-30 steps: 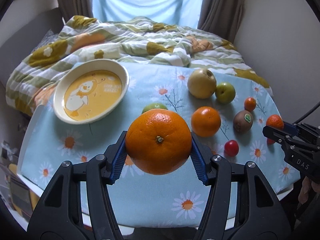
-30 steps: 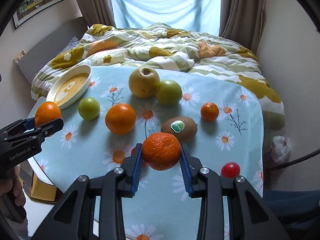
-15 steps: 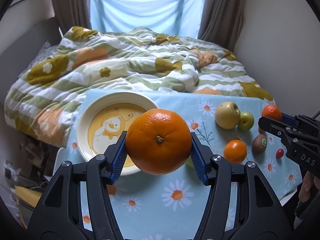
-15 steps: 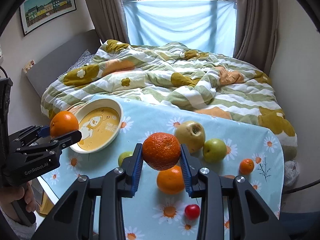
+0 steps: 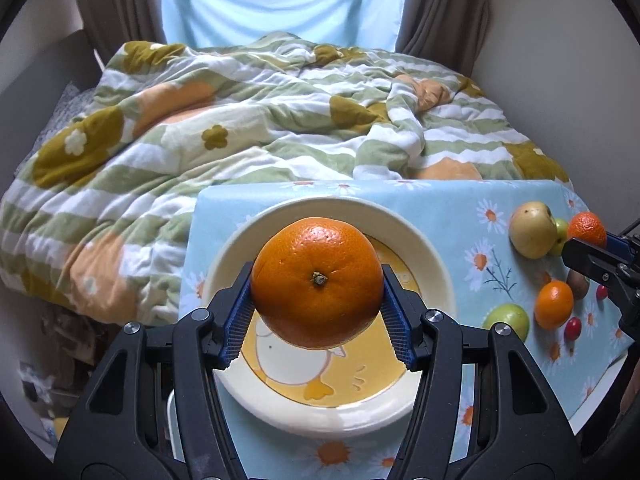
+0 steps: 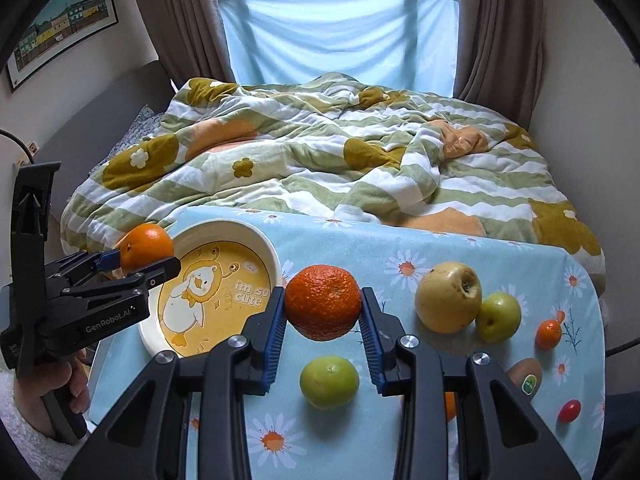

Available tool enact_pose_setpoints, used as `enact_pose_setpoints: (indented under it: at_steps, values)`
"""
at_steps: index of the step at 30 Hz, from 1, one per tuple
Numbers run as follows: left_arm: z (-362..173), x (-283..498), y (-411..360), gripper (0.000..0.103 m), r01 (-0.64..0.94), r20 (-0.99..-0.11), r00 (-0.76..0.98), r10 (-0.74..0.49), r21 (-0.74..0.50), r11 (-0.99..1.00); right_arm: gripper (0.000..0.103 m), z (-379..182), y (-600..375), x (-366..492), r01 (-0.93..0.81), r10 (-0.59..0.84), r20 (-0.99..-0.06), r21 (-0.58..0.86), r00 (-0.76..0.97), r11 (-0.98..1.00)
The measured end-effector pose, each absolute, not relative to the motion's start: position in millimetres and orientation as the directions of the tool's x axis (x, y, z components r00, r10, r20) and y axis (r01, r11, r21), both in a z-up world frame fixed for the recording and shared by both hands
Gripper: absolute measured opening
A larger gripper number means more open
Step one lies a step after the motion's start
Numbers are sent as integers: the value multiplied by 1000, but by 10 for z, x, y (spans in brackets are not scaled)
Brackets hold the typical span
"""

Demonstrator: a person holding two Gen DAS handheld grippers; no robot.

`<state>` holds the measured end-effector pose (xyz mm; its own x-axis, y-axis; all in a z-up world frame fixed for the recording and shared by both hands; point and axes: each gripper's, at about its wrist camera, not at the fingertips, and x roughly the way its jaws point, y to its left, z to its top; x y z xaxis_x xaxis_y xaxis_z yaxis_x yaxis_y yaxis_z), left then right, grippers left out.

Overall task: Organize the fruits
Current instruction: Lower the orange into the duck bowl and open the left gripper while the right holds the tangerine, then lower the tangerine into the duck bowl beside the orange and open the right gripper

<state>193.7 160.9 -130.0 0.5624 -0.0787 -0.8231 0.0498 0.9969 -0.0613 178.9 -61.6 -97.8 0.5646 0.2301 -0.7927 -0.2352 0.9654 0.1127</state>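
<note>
Left gripper (image 5: 318,308), pinching an orange (image 5: 317,282), now hangs over the bowl (image 5: 434,264), apparently ready to drop; right gripper (image 6: 322,322) clamps a mandarin (image 6: 322,307) at three o'clock.

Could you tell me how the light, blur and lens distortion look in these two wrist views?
Left wrist view: backlit by the blue-covered window, striped quilt slightly smeared, dark corner vignette. Right wrist view: sharper, soft daylight, brown curtains bowed by the fisheye.
</note>
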Motion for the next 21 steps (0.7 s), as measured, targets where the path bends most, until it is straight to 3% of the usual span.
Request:
enact_pose_setpoints:
  at_steps: [10, 13, 16, 21]
  values:
    - [-1733, 2365, 1624, 65, 173, -851, 514, -106, -18, 985, 33, -1166, -440, 1922, -134, 166, -826, 110, 539, 985]
    - [-1782, 2465, 1634, 67, 196, -861, 486, -148, -58, 979, 33, -1189, -454, 1957, -104, 150, -832, 111, 535, 988]
    - [-1696, 2477, 1648, 103, 204, -840, 514, -172, -75, 976, 33, -1184, -472, 1979, -77, 137, -834, 113, 535, 991]
    - [-1559, 2445, 1634, 103, 226, -824, 536, -182, -67, 972, 33, -1162, -483, 2006, -67, 134, -833, 116, 537, 991]
